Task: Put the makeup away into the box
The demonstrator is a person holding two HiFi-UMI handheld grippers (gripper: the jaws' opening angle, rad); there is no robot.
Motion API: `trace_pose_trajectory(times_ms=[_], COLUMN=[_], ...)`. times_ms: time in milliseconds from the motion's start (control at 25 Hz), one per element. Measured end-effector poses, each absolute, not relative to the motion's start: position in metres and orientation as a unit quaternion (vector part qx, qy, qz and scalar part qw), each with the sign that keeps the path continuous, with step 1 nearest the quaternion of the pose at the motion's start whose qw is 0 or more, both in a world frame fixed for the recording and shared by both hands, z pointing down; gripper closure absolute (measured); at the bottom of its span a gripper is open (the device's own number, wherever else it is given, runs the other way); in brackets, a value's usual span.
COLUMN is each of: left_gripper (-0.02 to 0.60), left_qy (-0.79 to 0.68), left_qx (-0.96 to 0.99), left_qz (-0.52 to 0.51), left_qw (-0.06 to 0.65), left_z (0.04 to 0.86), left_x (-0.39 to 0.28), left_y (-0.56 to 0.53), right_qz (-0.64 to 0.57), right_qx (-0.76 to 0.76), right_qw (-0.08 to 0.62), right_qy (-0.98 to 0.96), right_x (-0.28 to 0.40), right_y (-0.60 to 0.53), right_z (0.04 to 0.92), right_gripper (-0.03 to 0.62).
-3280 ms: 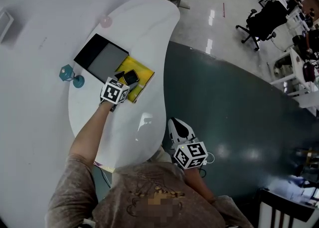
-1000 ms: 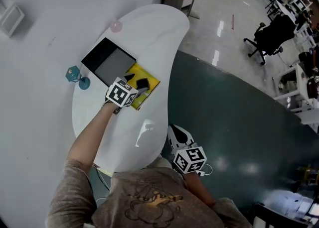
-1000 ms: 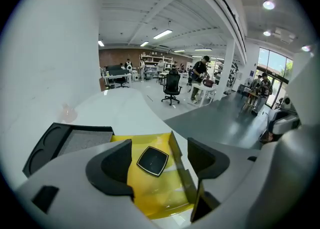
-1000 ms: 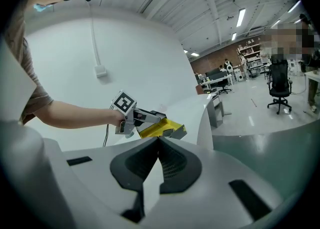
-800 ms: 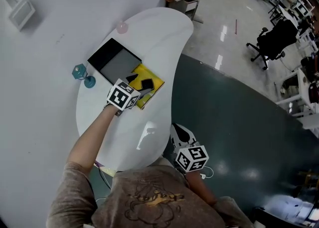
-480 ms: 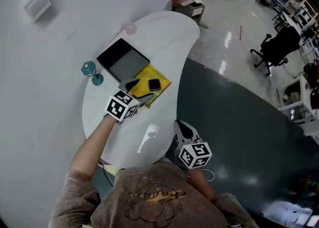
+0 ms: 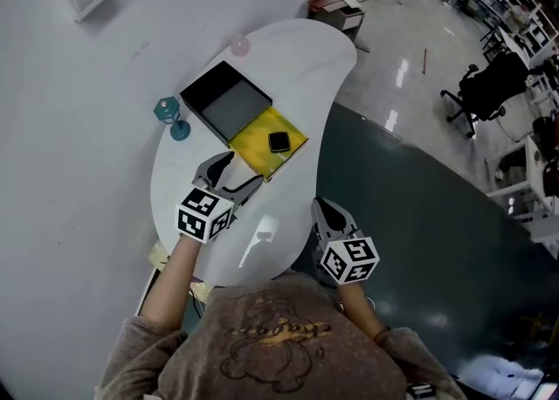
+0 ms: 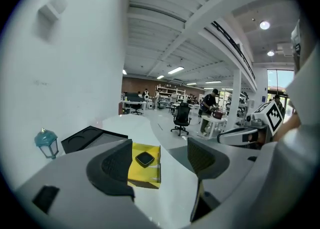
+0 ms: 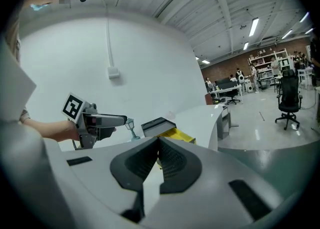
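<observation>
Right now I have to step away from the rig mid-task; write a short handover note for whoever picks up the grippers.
Left gripper: open, empty, over the white table, short of the yellow box.
Right gripper: shut, empty, off the table's near edge.
Things: the black compact lies in the shallow yellow box, which sits against the open black box, empty as far as shows.
Done: compact is in the yellow box.
Left: no other makeup in view; probably only closing up, if that is wanted.
</observation>
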State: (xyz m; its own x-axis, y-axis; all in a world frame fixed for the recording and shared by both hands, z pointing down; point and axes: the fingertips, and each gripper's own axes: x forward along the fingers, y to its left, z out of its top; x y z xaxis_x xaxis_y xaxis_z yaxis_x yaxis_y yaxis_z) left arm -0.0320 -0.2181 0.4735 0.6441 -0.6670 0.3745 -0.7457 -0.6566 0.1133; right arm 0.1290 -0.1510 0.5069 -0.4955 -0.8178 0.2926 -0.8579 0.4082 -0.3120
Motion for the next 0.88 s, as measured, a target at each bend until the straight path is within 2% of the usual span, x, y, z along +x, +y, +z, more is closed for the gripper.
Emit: trace_pose_trajectory(times_ms=[280, 520, 880], left_gripper=[0.224, 0.224, 0.224], left_qy=[-0.444, -0.463, -0.47], left_qx=[0.876, 0.874, 0.871], left_qz=[0.071, 0.047, 0.03], left_qw=[0.173, 0.14, 0.142], left_z=[0.468, 0.47, 0.48], left_x=[-0.057, -0.069, -0.075], left_y=[-0.193, -0.177, -0.167], right_qz=[0.21, 0.209, 0.205], right_qx=[0.499, 0.497, 0.498], right_qw=[0.054, 0.054, 0.059], right_qy=[-0.839, -0.84, -0.841], right_x=[0.127, 0.125, 0.125], right_y=[-0.148, -0.148, -0.148], right_z=[0.506, 0.506, 0.51], right_gripper=[0.592, 0.592, 0.592])
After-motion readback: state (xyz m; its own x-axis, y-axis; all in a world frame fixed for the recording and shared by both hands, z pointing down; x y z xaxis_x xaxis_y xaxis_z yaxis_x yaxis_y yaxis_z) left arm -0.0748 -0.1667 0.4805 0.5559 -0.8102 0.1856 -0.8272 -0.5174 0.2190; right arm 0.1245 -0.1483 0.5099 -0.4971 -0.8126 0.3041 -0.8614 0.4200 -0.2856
